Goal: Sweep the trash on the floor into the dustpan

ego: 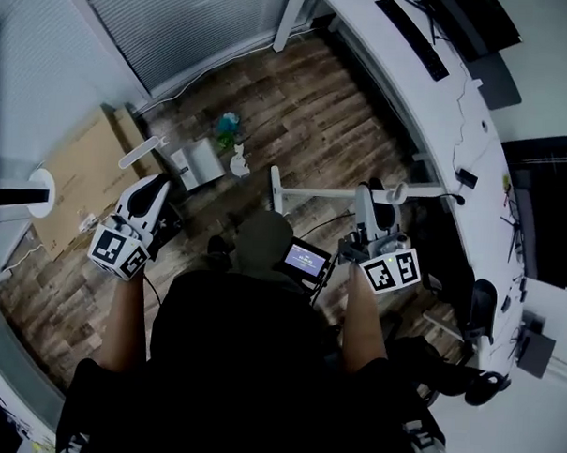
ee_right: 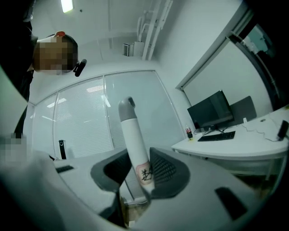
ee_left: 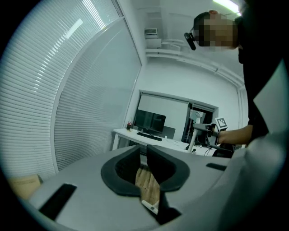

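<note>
My right gripper (ee_right: 137, 164) is shut on an upright white handle (ee_right: 134, 144) with a grey cap and a red label; the head view shows this gripper (ego: 377, 199) in front of my right side. My left gripper (ee_left: 145, 155) holds nothing: its jaws stand a narrow gap apart, with wood floor showing between them. In the head view it (ego: 157, 189) hovers over the floor at the left. Ahead on the floor lie a white boxy dustpan (ego: 202, 163) with a long handle, a teal scrap (ego: 229, 126) and a small white scrap (ego: 238, 163).
A long white desk (ego: 402, 95) with a keyboard (ego: 414, 37) curves along the right, and its white leg foot (ego: 341, 192) lies across the floor. Flat cardboard (ego: 79, 179) leans at the left. Window blinds (ego: 189, 20) close the far side.
</note>
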Motion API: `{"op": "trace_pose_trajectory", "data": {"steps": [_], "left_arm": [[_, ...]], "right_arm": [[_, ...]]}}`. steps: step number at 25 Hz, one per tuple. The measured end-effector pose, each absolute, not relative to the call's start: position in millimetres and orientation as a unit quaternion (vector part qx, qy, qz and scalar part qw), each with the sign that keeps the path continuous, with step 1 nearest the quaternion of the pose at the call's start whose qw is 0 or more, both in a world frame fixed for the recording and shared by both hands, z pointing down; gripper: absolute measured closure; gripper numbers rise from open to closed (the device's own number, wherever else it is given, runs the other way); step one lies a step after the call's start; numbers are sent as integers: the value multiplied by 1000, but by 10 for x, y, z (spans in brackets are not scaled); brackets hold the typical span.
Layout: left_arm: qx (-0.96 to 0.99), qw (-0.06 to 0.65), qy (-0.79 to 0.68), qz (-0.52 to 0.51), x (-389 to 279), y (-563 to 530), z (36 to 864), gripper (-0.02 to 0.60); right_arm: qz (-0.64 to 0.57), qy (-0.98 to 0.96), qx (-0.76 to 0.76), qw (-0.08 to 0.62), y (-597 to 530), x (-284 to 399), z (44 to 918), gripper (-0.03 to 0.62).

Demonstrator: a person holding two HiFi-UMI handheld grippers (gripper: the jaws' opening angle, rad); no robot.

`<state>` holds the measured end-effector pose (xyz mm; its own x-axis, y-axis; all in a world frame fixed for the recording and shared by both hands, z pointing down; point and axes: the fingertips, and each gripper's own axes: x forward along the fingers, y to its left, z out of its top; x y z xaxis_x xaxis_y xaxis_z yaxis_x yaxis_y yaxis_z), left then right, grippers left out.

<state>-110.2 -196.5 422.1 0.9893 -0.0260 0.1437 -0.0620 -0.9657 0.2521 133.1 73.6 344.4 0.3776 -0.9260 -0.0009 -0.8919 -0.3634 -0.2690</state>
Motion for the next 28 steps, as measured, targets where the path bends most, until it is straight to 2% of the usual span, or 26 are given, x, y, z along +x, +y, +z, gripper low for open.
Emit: {"op": "trace_pose_trajectory", "data": {"steps": [8,16,21,28], "left_arm": [[976,96,-141,137,-515,-2584,4487,514],[937,36,-211,278,-216,-2838,4785,449],[892,-28,-194,407,-332,-3015,5084,377],[821,-96,-91,556,-750,-3347,5724,360]], "right_arm": [[-113,633,-756,125,-276,2664,3832,477],[-174,730,-651,110,-1288,3473,4113,476],[-181,778,-595,95,-1914,3742,4243,476],[-142,830,-537,53,-2722,3690,4316,476]]}}
